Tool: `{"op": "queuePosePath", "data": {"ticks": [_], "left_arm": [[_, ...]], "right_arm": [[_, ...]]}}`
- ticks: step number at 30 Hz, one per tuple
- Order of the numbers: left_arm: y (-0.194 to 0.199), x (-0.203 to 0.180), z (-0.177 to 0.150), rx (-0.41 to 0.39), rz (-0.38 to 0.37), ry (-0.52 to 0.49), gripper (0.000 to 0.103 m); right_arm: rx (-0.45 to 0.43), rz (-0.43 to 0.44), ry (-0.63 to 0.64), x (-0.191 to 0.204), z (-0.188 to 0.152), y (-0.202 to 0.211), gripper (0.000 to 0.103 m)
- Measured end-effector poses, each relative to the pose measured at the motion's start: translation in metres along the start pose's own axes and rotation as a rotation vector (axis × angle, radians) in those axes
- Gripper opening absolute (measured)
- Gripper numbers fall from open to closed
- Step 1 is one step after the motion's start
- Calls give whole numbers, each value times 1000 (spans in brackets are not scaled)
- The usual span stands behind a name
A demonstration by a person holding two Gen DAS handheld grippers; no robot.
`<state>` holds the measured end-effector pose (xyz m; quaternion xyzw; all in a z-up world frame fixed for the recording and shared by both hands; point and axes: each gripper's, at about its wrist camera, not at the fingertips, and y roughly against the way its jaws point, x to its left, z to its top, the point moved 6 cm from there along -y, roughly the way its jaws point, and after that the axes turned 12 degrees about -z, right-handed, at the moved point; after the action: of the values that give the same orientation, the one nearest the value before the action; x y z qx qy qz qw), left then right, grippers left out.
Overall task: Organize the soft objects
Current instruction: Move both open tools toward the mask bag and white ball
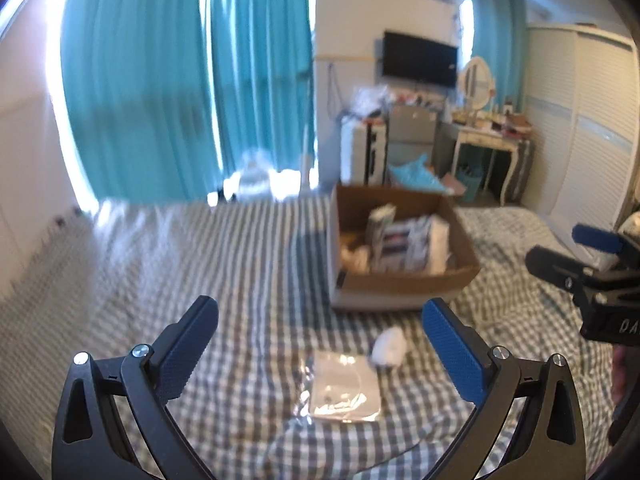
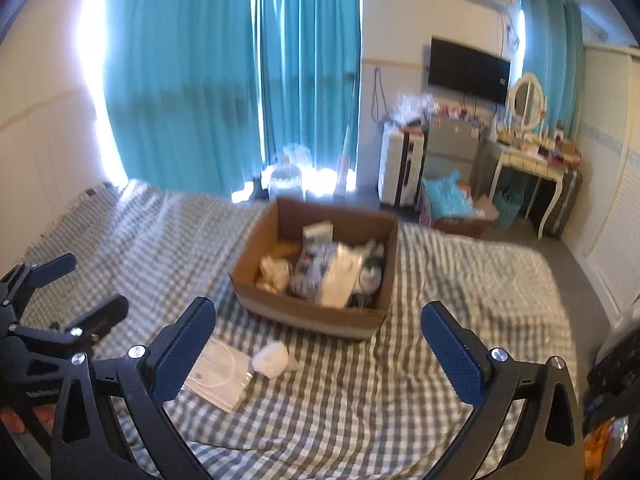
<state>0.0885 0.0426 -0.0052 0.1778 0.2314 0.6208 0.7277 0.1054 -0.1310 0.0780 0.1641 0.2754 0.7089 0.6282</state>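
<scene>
Bedroom scene, seen from two hand-held grippers above a bed covered in a grey-and-white checked blanket point(image 2: 340, 392)

Left black gripper with blue textured pads point(image 1: 320, 346): released, jaws spread wide, nothing between them, hovering over the near part of the bed. Right black gripper with blue textured pads point(image 2: 318, 344): likewise released and empty, jaws wide apart, off to the right of the left one

Lying on the blanket, directly ahead of the left gripper: a flat clear plastic packet with white folded contents point(image 1: 346, 388), and just beside its far right corner, a small white rounded soft bundle point(image 1: 389, 346); touching or only close, unclear through the blur. Farther off, an open brown cardboard box point(image 2: 256, 280) resting on the bed, already partly filled with pale soft items and wrapped packets

Beyond the bed: teal curtains, a wall-mounted black television, a white dressing table with an oval mirror

Likely step in hand: collecting one of the two loose items for the box, most of the sorting seemingly done. To do it well: lower the left gripper squarely over the packet, pads either side of its narrower span; press slightly into the blanket to get under the slippery film without pinching the bedding; close gently. For the white bundle, grip across its middle, since soft material may squash and slip. Lift clear before moving toward the box
</scene>
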Motion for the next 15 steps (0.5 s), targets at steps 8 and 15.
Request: {"op": "queuePosePath", "data": {"ticks": [8, 15], "left_arm": [[-88, 16, -64, 151, 8, 63, 103], [-132, 6, -112, 307, 11, -21, 103]], "right_arm": [[128, -12, 107, 20, -58, -92, 103], [214, 16, 104, 24, -93, -133, 103]]}}
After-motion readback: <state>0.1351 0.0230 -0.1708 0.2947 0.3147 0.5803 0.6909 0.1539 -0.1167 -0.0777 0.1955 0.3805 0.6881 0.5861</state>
